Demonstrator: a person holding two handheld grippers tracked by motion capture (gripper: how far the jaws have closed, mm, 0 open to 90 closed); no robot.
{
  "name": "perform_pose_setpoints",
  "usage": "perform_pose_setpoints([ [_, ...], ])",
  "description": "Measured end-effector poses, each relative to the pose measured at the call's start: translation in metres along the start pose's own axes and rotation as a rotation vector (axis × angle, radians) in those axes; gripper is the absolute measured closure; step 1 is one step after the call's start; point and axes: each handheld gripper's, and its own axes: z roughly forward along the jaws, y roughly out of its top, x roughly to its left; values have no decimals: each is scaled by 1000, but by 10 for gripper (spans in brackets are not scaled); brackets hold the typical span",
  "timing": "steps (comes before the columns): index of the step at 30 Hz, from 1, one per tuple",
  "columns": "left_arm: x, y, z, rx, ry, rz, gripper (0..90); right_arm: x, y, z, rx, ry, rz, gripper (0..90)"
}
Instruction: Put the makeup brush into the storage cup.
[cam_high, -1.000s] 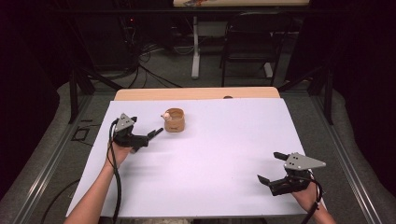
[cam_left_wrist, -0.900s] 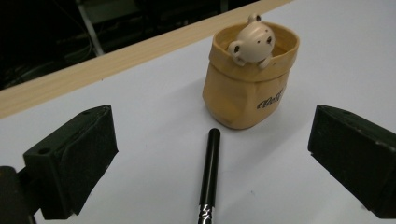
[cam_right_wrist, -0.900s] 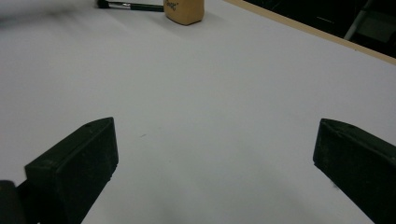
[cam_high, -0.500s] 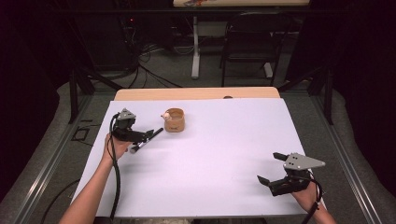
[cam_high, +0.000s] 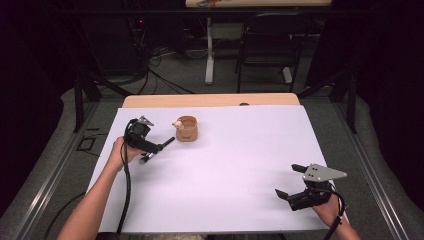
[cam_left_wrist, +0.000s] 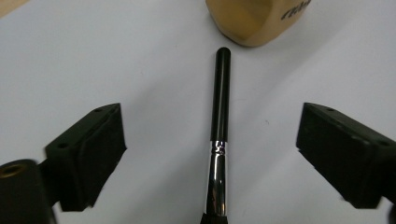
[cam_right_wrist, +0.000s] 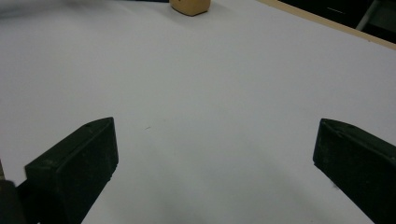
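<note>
— Left gripper (cam_high: 156, 150)?
— Sits at the left side of the white sheet (cam_high: 225, 170), gripped in the person's left hand (cam_high: 119, 152), cable trailing back along the forearm. Points towards the wooden cup (cam_high: 187, 129).

— Open or closed?
— Open, and wide. Has just been closing a little, with the brush (cam_left_wrist: 220, 102) between the jaws. Presses on nothing: clear white gap on either side of the handle in the left gripper view, neither pad touching it.

— And the brush itself?
— Runs straight up the middle between the two jaws. Black handle at the far end, silver ferrule nearer the camera, bristle end cut off by the bottom edge. Stops with its rounded handle tip just short of the cup's base, near it but apart. Looks to lie flat on the sheet, though hard to be sure.

— Anything about the cup?
— Stands upright on the sheet, towards the back and left of centre. Carries something small and pale at its rim; too small to tell what.

— Right gripper (cam_high: 289, 180)?
— Rests well apart from all that, near the front right corner of the sheet, in the right hand. Jaws spread wide, nothing but bare sheet between them in the right gripper view.
</note>
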Motion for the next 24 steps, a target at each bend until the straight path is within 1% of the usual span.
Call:
perform_pose_setpoints([
  [2,-2,2,2,54,14,26,146,0,0,0,2,1,0,0],
  [3,-2,2,3,76,7,30,153,0,0,0,3,1,4,0],
  [4,-2,2,3,96,6,33,164,0,-1,1,-4,0,6,0],
  [6,-1,2,4,126,8,33,193,0,-1,1,2,3,3,0],
  [9,1,4,4,155,6,21,264,0,-1,2,3,2,2,0],
  [10,1,5,4,157,4,15,267,0,-1,2,5,2,2,0],
  [11,2,6,4,167,2,21,287,0,-1,1,9,1,-1,0],
  [12,2,8,4,181,-2,19,304,0,-1,2,13,-3,-2,0],
  [14,1,10,4,210,1,26,332,-1,-1,2,23,-6,0,0],
  [16,1,12,5,228,-1,23,362,-1,-1,2,24,-6,1,0],
  [18,0,13,7,248,3,30,391,-1,-1,2,24,-4,0,0],
  [19,1,13,8,263,-2,33,407,-1,-1,2,24,-5,-1,0],
  [24,2,13,12,296,-14,29,511,-1,-1,2,26,-5,0,0],
])
